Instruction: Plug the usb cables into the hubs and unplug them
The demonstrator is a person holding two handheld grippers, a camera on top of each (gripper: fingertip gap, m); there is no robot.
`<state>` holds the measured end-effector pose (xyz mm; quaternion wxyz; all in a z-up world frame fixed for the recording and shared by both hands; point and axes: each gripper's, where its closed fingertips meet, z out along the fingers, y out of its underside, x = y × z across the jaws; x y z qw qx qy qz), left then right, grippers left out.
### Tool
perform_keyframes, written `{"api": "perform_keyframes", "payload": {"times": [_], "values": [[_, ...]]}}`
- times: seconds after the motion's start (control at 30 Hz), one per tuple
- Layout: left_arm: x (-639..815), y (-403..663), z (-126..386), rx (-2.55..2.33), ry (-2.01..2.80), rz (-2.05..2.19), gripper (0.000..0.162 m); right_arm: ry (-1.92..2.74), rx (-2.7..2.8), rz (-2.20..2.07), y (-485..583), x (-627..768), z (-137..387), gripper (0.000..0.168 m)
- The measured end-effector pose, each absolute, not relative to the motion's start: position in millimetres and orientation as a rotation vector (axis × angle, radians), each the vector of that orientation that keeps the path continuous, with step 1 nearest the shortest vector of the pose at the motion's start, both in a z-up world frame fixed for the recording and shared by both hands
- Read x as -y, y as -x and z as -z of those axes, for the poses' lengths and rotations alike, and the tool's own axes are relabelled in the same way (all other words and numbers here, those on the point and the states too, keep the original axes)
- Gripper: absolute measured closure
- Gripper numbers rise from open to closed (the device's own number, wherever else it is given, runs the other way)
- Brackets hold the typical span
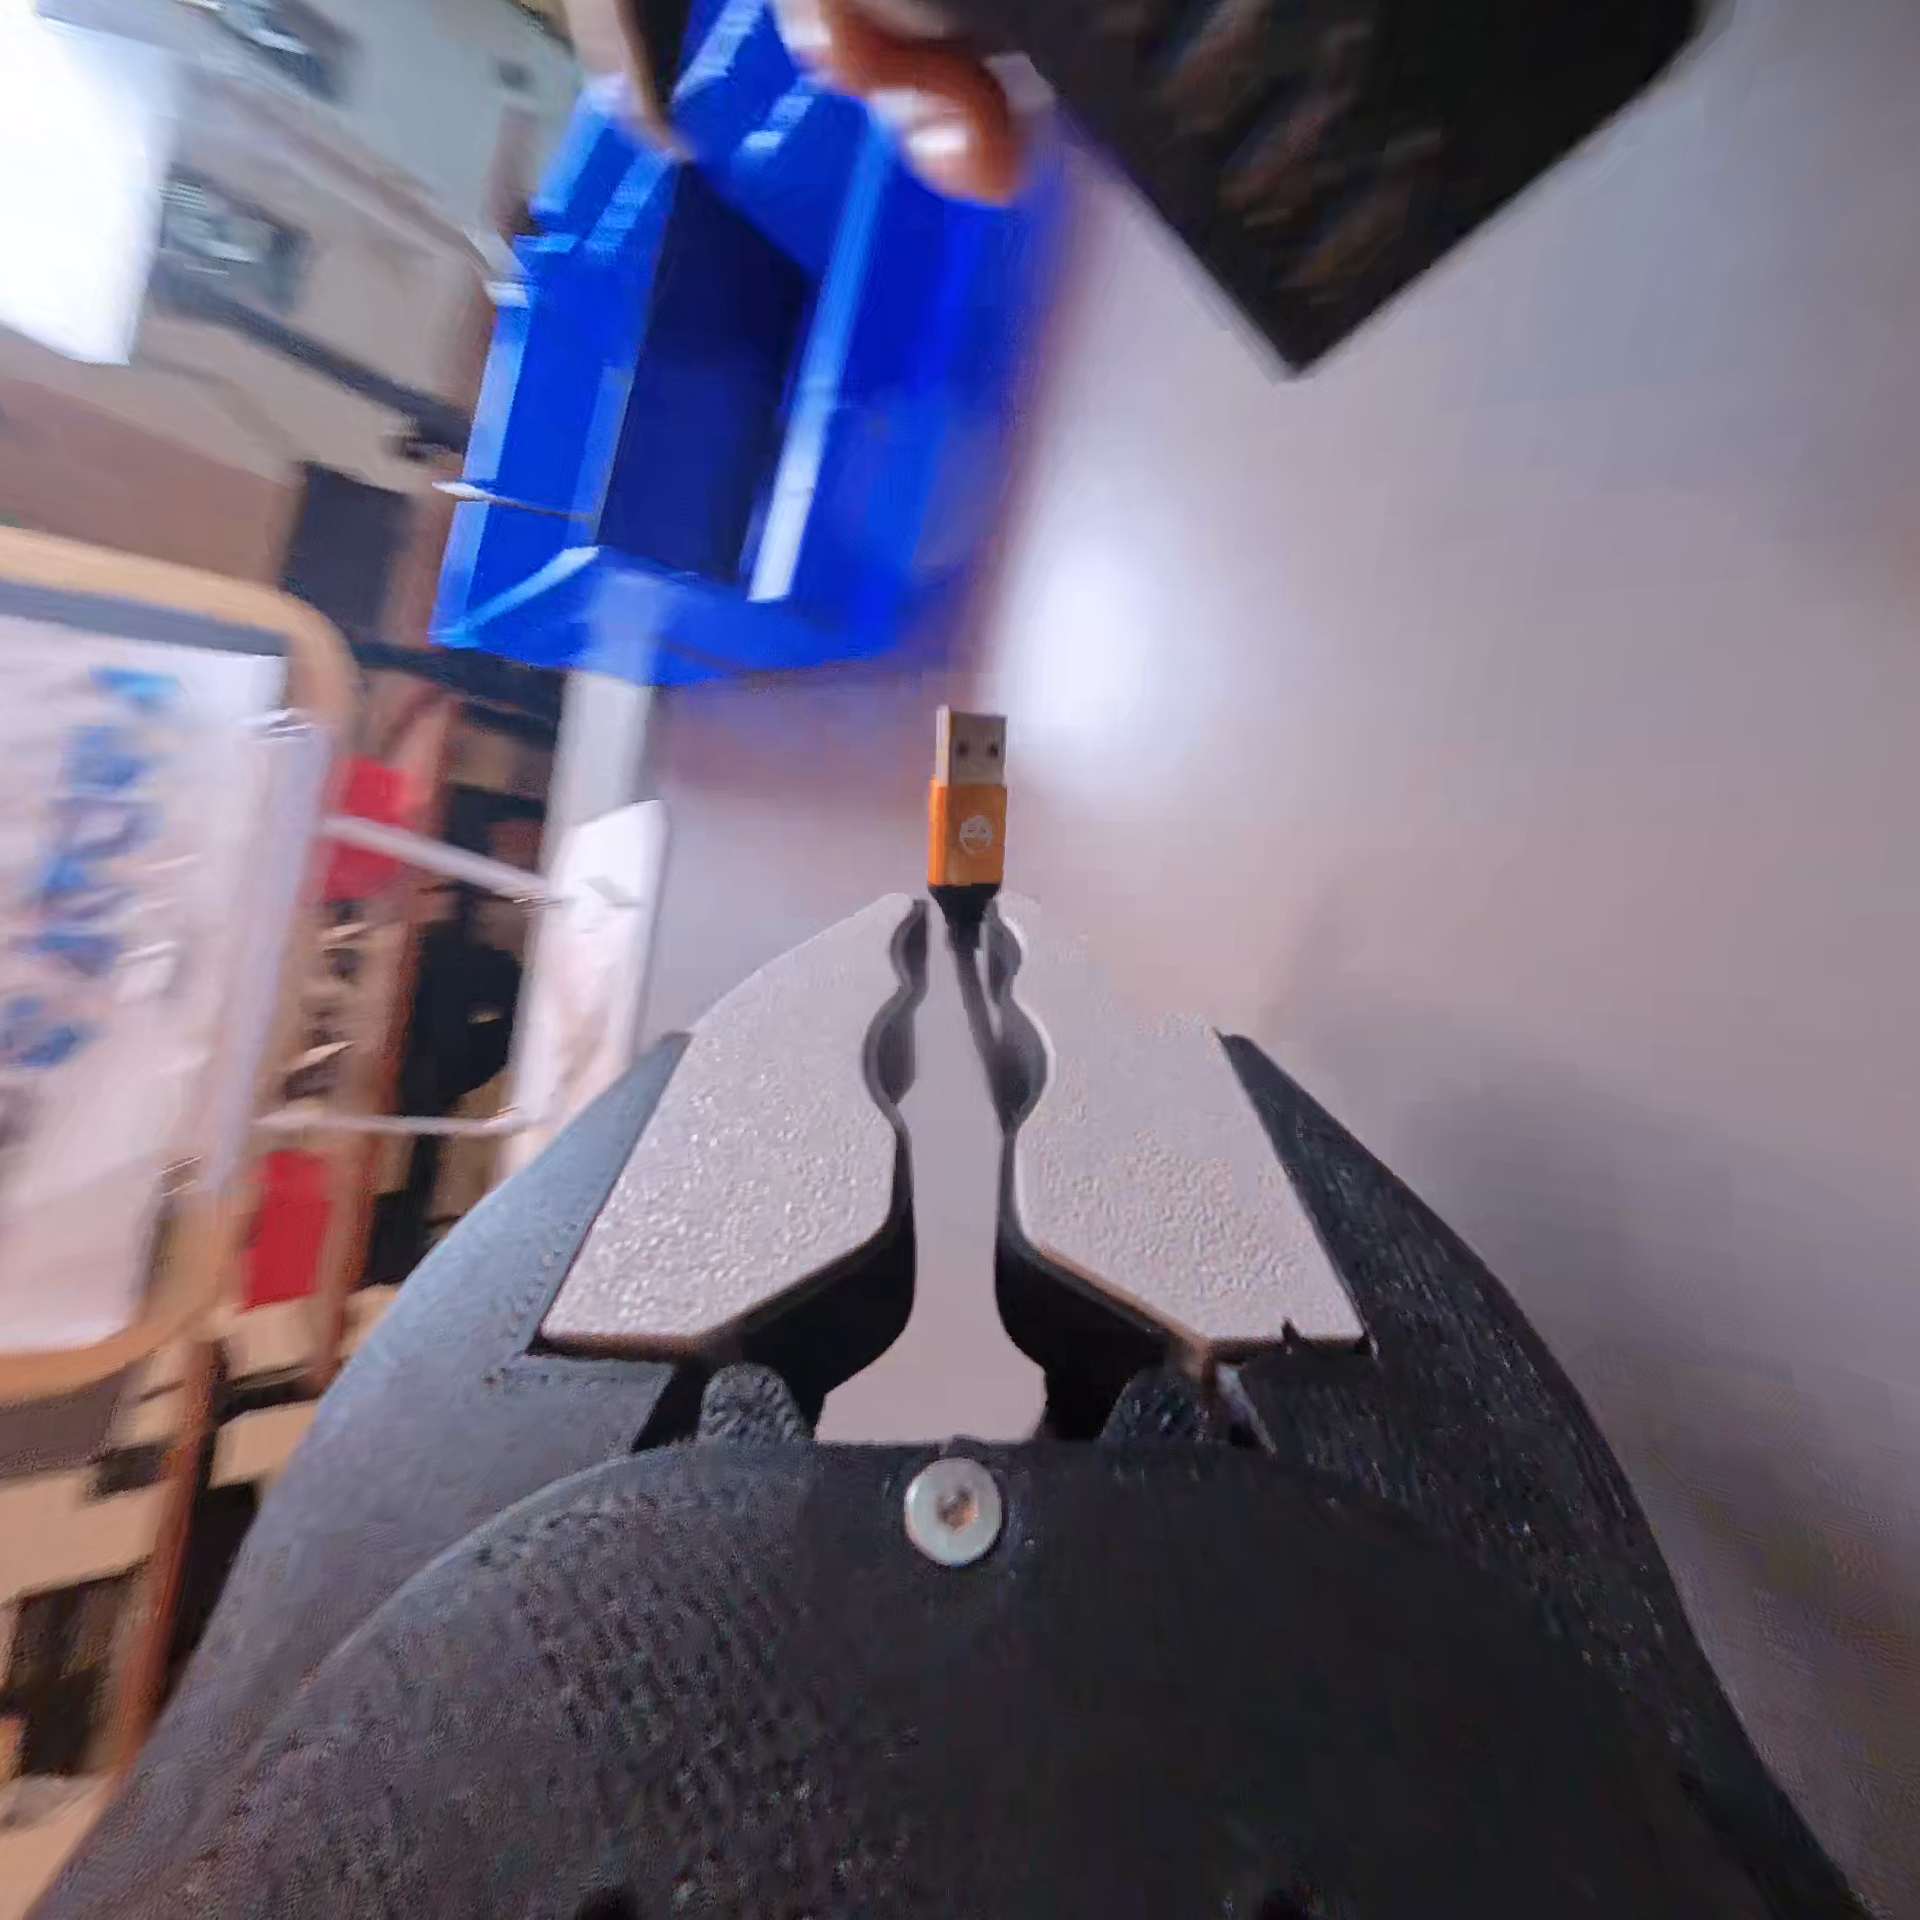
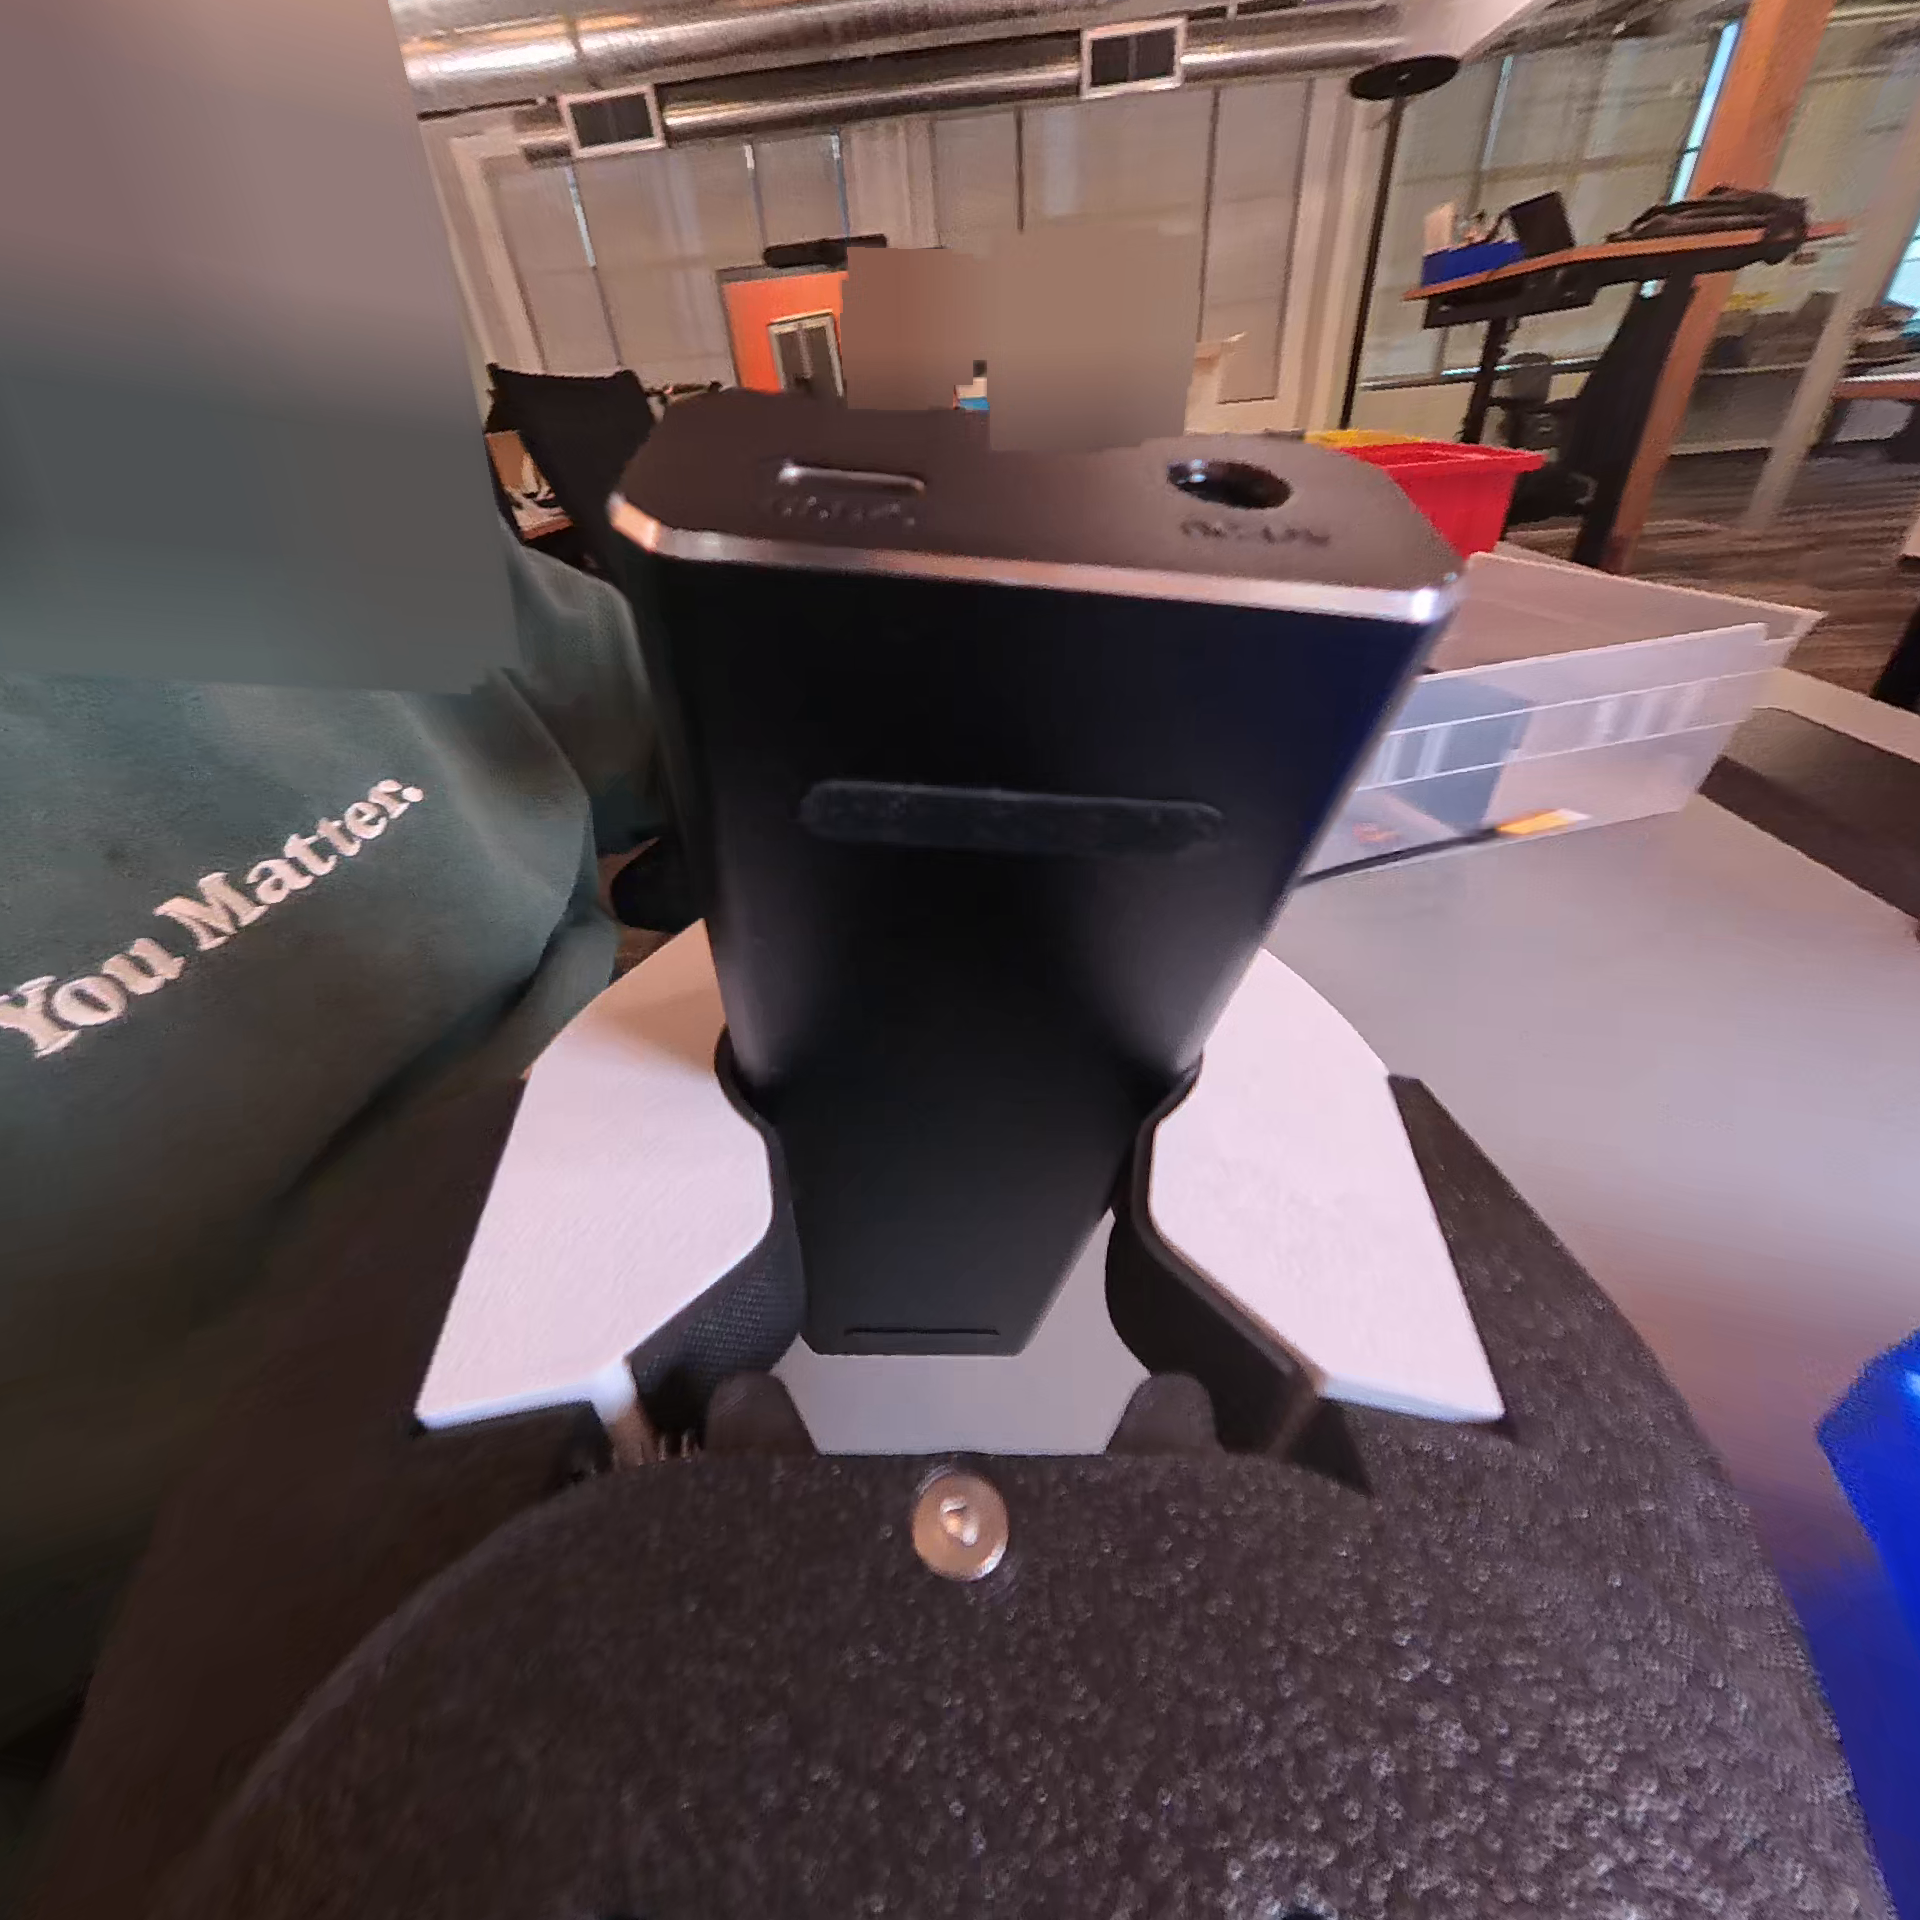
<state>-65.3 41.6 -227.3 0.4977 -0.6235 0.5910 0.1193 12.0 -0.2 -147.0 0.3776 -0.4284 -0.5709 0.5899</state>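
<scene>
Two grippers loaded: left gripper (image 1: pixel 958 914) pinches the black cord of a usb cable (image 1: pixel 968 800), its orange-shelled metal plug sticking out past the fingertips, and right gripper (image 2: pixel 961 1070) clamps a black hub (image 2: pixel 997 727) upright, port end up. Beyond the plug: blurred blue bin (image 1: pixel 707 395) on the white table (image 1: pixel 1455 727), a person's hand (image 1: pixel 935 94) at its far end. Behind the hub, a clear tray (image 2: pixel 1579 707).

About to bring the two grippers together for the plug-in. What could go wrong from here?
1. The left gripper pinches only the thin cable behind the orange USB plug, so the plug may swivel or push back on insertion.
2. The black hub juts far past the right gripper; pushing could lever it loose.
3. The hub end in view shows a slim slot and a round socket, probably wrong for this plug.
</scene>
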Motion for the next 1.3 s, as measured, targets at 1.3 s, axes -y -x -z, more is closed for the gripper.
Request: {"api": "perform_keyframes", "payload": {"times": [1.3], "values": [[-58, 156, 172, -0.951, 1.884, -0.224, 0.158, 1.185, 1.412, -1.339, -13, -21, 148, 0.093]]}}
